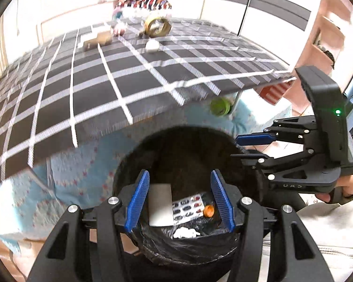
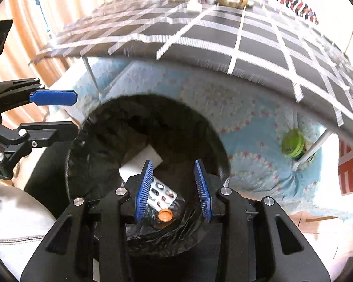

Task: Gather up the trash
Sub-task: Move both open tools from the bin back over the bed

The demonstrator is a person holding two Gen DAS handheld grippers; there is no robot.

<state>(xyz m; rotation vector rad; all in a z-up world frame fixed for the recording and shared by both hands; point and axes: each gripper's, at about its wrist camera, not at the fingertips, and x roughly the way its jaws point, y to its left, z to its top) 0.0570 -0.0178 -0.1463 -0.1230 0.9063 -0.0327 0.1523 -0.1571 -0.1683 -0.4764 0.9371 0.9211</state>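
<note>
Black plastic lines the bin [image 1: 176,246], and down in it lie a pill strip [image 1: 188,208], an orange cap [image 1: 209,211], a white card [image 1: 160,205] and a crumpled tissue [image 1: 184,233]. Both grippers hang over its mouth with nothing between their blue pads. The left gripper [image 1: 180,202] is released, jaws apart; the right gripper [image 2: 174,190] is likewise parted and empty. At twelve o'clock from the bin the checked tablecloth [image 1: 120,70] overhangs it on a table; near its far edge sit a roll of tape [image 1: 157,25], a small white lump [image 1: 151,46] and a brown box [image 1: 98,40]. Under the table, at about one o'clock, a green lid [image 1: 220,106] lies on the pale blue patterned mat [image 1: 82,164], beside a white table leg [image 2: 317,143].
</note>
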